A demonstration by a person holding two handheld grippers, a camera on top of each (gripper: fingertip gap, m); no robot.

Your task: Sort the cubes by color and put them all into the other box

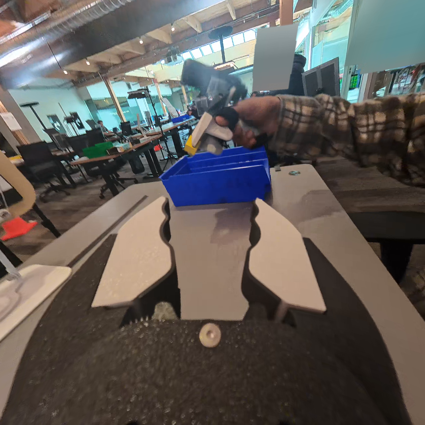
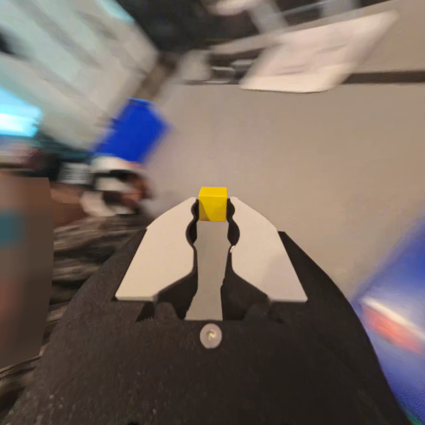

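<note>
My right gripper [image 2: 212,202] is shut on a yellow cube [image 2: 212,204] held at its fingertips. In the left wrist view the same gripper [image 1: 195,143] hangs over the far left corner of a blue box [image 1: 216,184] with the yellow cube [image 1: 190,147] in it. My left gripper [image 1: 211,202] is open and empty, low over the grey table [image 1: 299,207], just in front of the blue box. The right wrist view is blurred; it shows a blue box [image 2: 135,133] at the upper left and another blue box [image 2: 395,299] with something red inside at the right edge.
A person's hand and plaid sleeve [image 1: 345,128] reach in from the right over the table. A white flat object [image 1: 30,292] lies at the table's left edge. Office desks and chairs [image 1: 103,156] stand beyond the table. An orange thing [image 1: 16,227] lies on the floor at the left.
</note>
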